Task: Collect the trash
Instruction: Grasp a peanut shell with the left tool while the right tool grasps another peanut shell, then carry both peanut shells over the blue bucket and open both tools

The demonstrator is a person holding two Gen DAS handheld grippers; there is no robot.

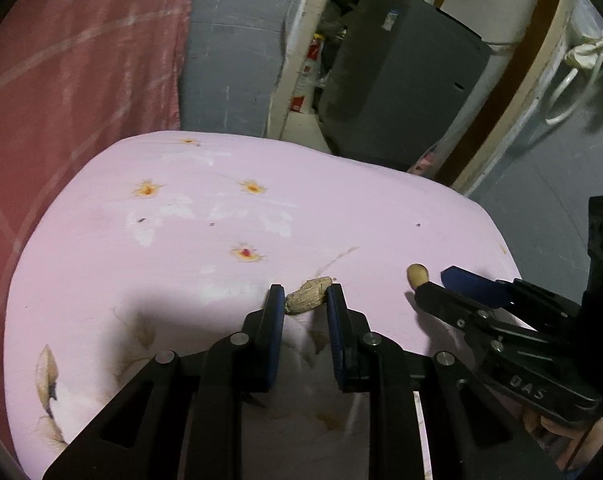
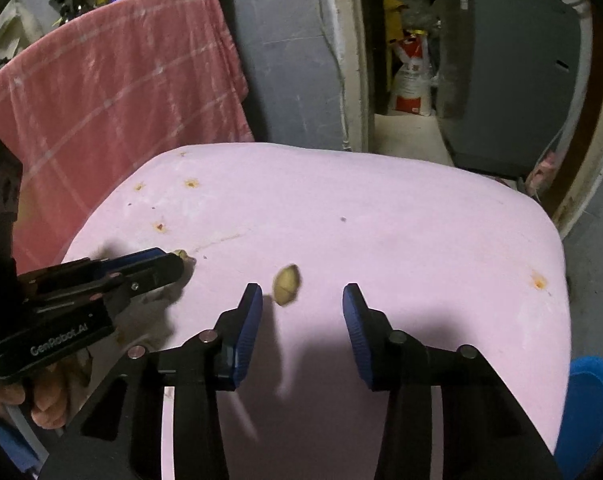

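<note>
A: How far along is the trash pickup?

B: The left gripper (image 1: 301,300) has its jaws clamped on a peanut shell (image 1: 308,301), right between the tips. The right gripper (image 2: 300,304) is open; a second shell (image 2: 287,279) lies on the pink surface (image 2: 401,240) just ahead of its left jaw, not yet gripped.

A: Anything unclear?

B: No bin shows anywhere, and the second shell looks blurred.

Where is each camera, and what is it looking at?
Left wrist: sits on the left gripper, looking down at the pink table; its fingers pinch a peanut shell; the right gripper shows too.
Right wrist: sits on the right gripper, open near a nut; the left gripper and a hand show.
Both share the table, both grippers, the red cloth.
</note>
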